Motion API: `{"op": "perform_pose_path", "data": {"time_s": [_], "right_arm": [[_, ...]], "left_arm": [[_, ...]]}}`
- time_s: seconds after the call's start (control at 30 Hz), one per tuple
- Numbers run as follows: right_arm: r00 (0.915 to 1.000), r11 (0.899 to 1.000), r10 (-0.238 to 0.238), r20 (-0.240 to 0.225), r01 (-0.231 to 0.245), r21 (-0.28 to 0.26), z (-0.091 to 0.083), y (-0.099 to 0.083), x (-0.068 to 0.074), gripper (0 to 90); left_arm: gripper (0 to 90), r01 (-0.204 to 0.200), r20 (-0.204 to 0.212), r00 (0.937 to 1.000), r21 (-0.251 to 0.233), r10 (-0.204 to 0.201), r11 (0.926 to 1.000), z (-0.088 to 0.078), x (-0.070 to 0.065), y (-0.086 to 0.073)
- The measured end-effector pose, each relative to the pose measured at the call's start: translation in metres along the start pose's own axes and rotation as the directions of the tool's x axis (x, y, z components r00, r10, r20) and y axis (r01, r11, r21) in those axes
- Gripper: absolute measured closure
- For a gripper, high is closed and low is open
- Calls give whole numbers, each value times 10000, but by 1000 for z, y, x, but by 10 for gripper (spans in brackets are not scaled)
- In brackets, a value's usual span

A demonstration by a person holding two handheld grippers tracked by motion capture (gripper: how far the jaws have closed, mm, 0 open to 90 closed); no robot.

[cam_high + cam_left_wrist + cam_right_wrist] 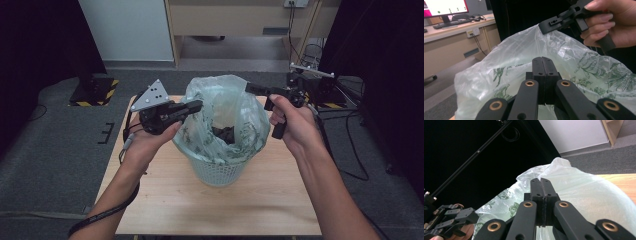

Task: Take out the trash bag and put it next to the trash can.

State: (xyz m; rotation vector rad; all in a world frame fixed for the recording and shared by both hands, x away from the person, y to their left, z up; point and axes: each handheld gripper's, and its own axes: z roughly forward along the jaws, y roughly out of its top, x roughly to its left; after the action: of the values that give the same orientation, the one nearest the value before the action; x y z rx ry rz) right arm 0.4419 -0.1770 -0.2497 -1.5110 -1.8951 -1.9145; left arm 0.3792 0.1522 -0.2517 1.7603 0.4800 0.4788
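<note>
A pale mesh basket (217, 172) stands mid-table, lined with a clear plastic bag (225, 100) printed with green leaves. Something dark (224, 134) lies inside the bag. My left gripper (199, 105) is at the bag's left rim, jaws pressed together on the film. My right gripper (248, 88) is shut on the bag's upper right edge and holds it raised to a peak. In the left gripper view my own jaws (541, 58) point at the bag (519, 55), with the right gripper (543, 27) pinching the film beyond. The right gripper view has its jaws (540, 180) closed against the bag (579, 192), and the left gripper (472, 216) low at the left.
The wooden table (280, 200) has bare room in front of the basket and on both sides. Black curtains hang to the left and right. Cables (350, 145) trail on the floor at the right. A stand base with hazard stripes (92, 92) sits back left. A desk with a monitor (446, 7) is farther off.
</note>
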Motion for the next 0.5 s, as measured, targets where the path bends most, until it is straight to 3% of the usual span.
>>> {"op": "perform_pose_path", "data": {"time_s": [0.17,0.27,0.3,0.43,0.47,0.5], "right_arm": [[9992,9994,-319,235,315,170,-1,-2,-1,900],[9987,9987,-424,290,415,285,0,-3,-2,850],[9974,9976,-600,390,586,364,1,-4,-2,742],[9914,9941,-1047,784,1020,374,-3,-7,0,556],[9914,9941,-1047,784,1020,374,-3,-7,0,556],[9862,9904,-1325,995,1277,538,-5,-11,1,498]], "left_arm": [[900,-17,-121,9999,375,22,9993,6,2,-4],[900,39,-144,9999,378,-34,9993,6,3,-7],[900,51,-173,9998,396,-44,9992,6,3,-8],[900,67,-226,9997,412,-57,9991,6,5,-9],[900,67,-226,9997,412,-57,9991,6,5,-9],[900,28,-237,9997,438,-18,9990,7,5,-9]]}}
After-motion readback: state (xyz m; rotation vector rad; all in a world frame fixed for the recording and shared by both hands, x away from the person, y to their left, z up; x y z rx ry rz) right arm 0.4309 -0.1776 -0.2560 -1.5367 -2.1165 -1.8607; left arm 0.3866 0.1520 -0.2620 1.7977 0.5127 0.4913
